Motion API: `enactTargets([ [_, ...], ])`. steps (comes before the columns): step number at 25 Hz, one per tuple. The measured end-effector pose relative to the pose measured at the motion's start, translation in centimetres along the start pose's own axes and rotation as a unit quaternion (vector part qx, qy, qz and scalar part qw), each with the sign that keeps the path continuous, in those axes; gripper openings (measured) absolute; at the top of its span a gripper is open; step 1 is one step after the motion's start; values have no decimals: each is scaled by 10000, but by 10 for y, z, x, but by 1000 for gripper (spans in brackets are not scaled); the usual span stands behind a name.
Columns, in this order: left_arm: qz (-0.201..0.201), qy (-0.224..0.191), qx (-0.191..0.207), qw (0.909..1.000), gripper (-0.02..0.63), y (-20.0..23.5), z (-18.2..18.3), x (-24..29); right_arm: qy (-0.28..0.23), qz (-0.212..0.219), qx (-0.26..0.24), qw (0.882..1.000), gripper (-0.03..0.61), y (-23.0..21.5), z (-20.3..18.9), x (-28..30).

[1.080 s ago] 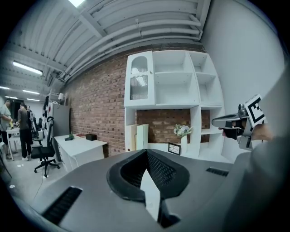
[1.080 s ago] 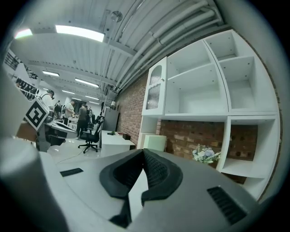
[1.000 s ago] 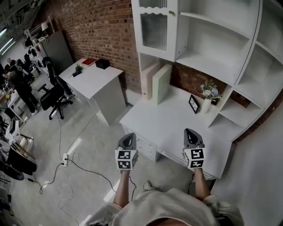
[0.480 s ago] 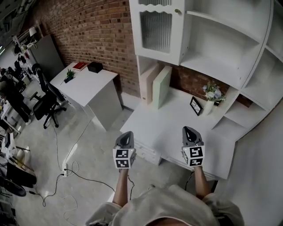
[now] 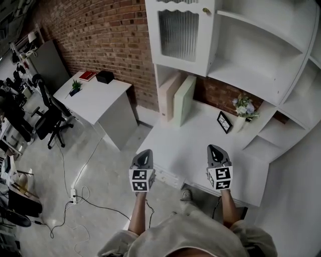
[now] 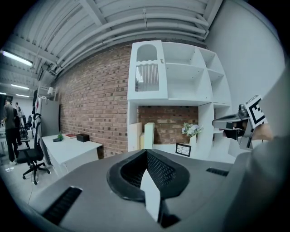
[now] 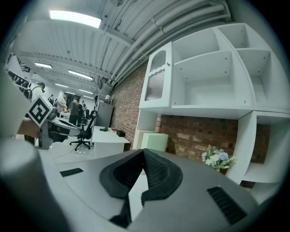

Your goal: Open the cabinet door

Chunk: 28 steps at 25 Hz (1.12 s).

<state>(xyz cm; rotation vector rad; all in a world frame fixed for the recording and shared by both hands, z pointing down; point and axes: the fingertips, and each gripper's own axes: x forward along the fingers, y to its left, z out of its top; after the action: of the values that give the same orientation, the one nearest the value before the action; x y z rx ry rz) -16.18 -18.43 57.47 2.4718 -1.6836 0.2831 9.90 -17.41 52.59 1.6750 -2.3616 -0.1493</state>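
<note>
The cabinet door (image 5: pixel 178 35) is white with a ribbed glass pane and a small brass knob (image 5: pixel 206 10) at its right edge. It stands shut at the top left of the white shelf unit. In the left gripper view the door (image 6: pixel 147 77) is far ahead and above, as it is in the right gripper view (image 7: pixel 156 81). My left gripper (image 5: pixel 145 152) hangs by the desk's front left corner, jaws shut and empty. My right gripper (image 5: pixel 215 148) is over the desk's front edge, also shut on nothing. Both are well short of the door.
The white desk (image 5: pixel 200 145) under the shelves carries two upright boards (image 5: pixel 178 98), a small picture frame (image 5: pixel 221 122) and a vase of flowers (image 5: pixel 243 113). A second white desk (image 5: pixel 95 98) stands to the left by the brick wall. Office chairs and floor cables lie farther left.
The person has stepped toward the shelf unit, so the desk and cabinet sit nearer and lower in the head view. Both grippers moved forward together and stay shut.
</note>
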Motion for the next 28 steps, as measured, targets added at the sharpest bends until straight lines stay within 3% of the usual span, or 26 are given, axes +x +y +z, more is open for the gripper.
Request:
enactTargets([
  [28,653,22,70,9978,26,23,70,143,-321,643,246,9971,14,-95,19,167],
])
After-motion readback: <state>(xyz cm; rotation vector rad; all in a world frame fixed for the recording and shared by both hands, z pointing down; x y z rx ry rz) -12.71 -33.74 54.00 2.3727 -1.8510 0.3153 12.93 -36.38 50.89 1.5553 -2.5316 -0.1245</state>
